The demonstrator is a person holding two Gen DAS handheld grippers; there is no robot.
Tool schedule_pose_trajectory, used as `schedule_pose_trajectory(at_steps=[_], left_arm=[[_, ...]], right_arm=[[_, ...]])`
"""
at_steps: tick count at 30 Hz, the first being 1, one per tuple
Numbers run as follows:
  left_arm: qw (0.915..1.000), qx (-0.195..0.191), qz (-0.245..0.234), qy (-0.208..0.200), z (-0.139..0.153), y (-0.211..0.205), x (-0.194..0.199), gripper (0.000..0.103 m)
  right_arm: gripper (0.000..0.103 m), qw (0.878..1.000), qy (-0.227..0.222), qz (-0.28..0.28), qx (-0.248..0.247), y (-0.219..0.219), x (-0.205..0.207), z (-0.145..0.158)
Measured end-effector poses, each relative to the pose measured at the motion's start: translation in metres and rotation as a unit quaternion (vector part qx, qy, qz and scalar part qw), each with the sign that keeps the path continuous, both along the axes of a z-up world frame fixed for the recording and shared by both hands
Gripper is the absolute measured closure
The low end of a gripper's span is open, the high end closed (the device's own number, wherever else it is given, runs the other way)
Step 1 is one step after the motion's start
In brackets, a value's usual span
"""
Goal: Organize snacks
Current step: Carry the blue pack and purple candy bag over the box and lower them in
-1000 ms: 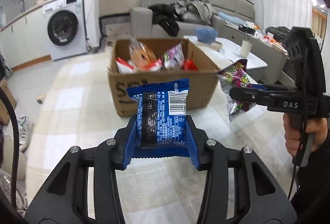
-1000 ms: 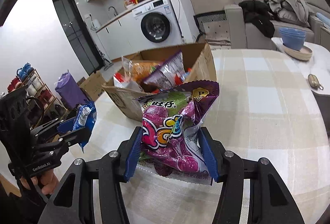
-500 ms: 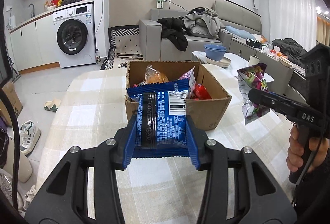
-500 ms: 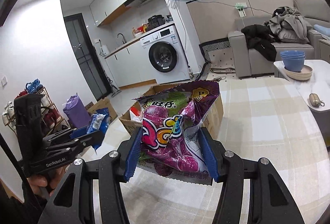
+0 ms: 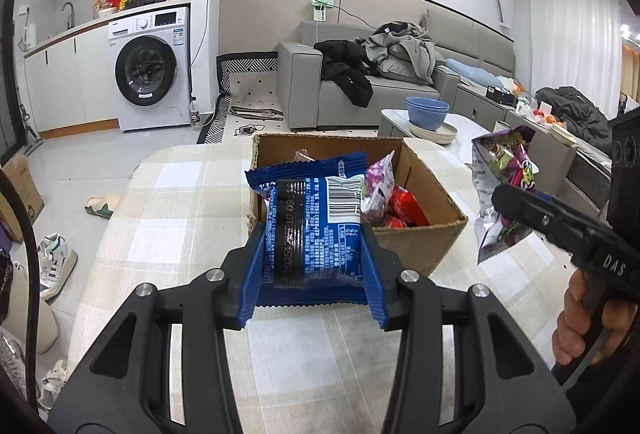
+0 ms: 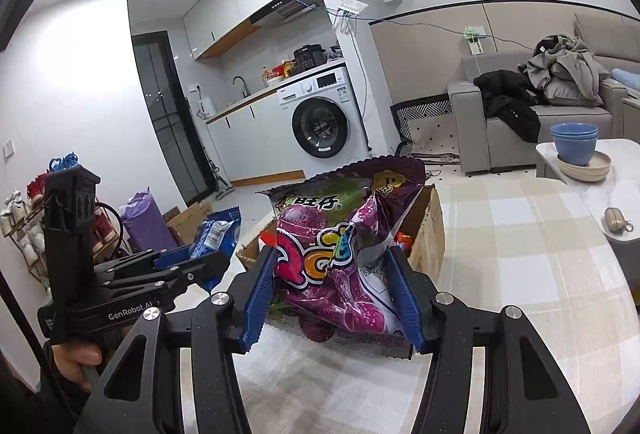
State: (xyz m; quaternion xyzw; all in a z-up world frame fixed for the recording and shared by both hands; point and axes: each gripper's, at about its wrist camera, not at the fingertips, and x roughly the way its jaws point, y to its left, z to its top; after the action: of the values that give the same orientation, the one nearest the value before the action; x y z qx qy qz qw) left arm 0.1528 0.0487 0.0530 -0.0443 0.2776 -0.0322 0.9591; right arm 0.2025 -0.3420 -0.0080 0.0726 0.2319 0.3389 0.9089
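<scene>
we see the left claw (image 5: pixel 312 266) clenched narrow on a blue pack (image 5: pixel 316 222), its ribbed blue pads pressing both side edges, the pack lifted clear of the checked tablecloth (image 5: pixel 180 202) and just in front of the box (image 5: pixel 420 246). the pack stands upright in the grip, long axis running up and down, its crimped top edge uppermost and its barcode side toward the camera. the right claw (image 6: pixel 336 294) is a little wider and grasps a purple bag (image 6: pixel 340 242) by its lower half, the pads sunk into its puffy sides; the bag also stands on end, its crimped top up and leaning slightly right, its printed front toward the lens, held above the table near the box (image 6: pixel 430 234). the left view looks down into the open box and shows snacks inside it: a purple pouch and red wrappers against the right wall; it also shows the right claw (image 5: pixel 516 202) from the side, with the bag (image 5: pixel 500 186) hanging to the right of the box, and the hand (image 5: pixel 584 322) on its grip. the right view hides most of the box behind the bag, but shows the left claw (image 6: pixel 200 258) from the side at lower left, the pack (image 6: pixel 216 234) jutting up from its tips, and fingers (image 6: pixel 76 356) on the handle.
</scene>
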Motion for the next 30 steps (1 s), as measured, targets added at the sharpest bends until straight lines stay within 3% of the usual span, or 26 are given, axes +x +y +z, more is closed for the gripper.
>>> schedule_pose_trajectory(at_steps=[19, 30], left_arm=[[0.9997, 0.004, 0.012, -0.022, 0.004, 0.009, 0.075, 0.062], [0.9997, 0.017, 0.014, -0.007, -0.025, 0.006, 0.132, 0.062]], right_arm=[[0.047, 0.999, -0.023, -0.027, -0.013, 0.025, 0.023, -0.004], [0.047, 0.998, -0.012, -0.037, -0.055, 0.054, 0.053, -0.022]])
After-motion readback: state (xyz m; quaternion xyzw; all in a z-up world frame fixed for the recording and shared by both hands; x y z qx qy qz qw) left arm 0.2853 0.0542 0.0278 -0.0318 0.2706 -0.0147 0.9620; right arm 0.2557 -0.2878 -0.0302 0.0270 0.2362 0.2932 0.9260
